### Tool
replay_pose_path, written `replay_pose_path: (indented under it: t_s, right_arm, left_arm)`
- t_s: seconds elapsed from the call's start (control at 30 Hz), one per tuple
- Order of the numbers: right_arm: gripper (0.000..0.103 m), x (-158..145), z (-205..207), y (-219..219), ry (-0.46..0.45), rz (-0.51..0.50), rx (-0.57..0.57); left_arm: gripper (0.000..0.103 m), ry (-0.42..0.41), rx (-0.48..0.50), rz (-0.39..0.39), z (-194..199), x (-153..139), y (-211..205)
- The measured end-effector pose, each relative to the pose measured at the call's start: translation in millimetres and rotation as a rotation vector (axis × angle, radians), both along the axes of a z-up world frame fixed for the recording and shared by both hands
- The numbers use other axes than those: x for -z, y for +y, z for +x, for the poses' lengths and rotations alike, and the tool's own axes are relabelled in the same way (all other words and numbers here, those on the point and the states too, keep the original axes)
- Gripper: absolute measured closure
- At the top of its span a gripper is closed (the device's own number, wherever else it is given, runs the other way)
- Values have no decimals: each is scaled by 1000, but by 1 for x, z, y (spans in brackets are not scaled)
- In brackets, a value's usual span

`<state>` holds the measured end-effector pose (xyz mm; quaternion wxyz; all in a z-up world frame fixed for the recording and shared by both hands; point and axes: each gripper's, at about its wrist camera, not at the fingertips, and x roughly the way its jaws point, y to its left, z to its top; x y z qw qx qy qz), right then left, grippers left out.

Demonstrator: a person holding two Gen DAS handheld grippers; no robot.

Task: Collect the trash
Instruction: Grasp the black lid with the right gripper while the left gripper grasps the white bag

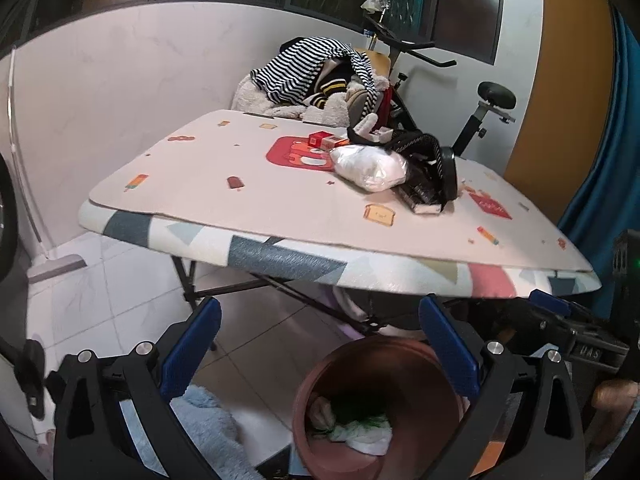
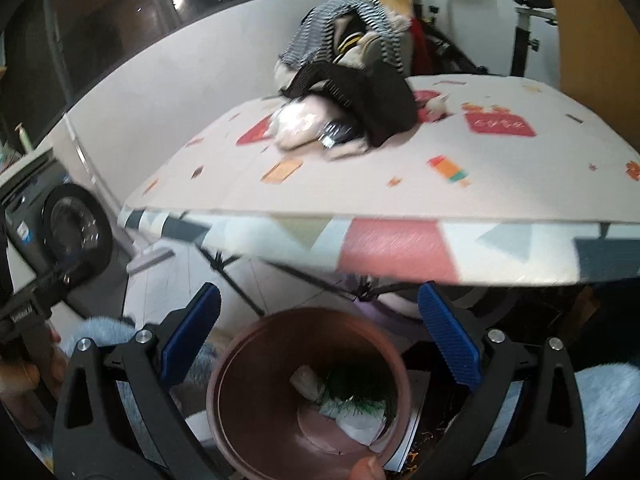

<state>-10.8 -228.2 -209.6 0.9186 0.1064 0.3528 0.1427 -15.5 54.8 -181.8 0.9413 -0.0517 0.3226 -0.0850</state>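
A brown bin (image 1: 372, 364) (image 2: 256, 364) stands on the floor below the table's front edge, holding white crumpled trash (image 1: 366, 436) (image 2: 356, 426) and something green. My left gripper (image 1: 320, 344) hangs open above the bin's left side with nothing between its blue pads. My right gripper (image 2: 320, 332) is open wide over the bin's mouth, empty as well; it also shows at the right edge of the left wrist view (image 1: 560, 320). On the table lie a clear plastic bag (image 1: 370, 168) (image 2: 298, 124), a red carton (image 1: 320, 139) and a dark garment (image 1: 424, 148) (image 2: 372, 96).
The patterned table (image 1: 256, 200) (image 2: 400, 184) sits on folding legs. Behind it are a chair heaped with striped clothes (image 1: 304, 72) and an exercise bike (image 1: 484, 108). A washing machine (image 2: 68, 224) stands at the left. A finger (image 2: 366, 470) touches the bin's near rim.
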Motion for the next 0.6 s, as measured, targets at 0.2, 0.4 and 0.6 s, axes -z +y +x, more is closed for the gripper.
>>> replay_pose_path:
  t_s: [0.2,0.4,0.6]
  right_arm:
    - [6,-20,24,-18,-3,-104,69]
    - [6,-31,47,-34,2,-125,100]
    - [6,-37,65,-55,5,-86,127]
  left_arm:
    - [43,32,77,-123,55,-28,-21]
    - [56,78,166,-285,131,-52,-71]
    - [56,142,181,-326,210,-50,-130]
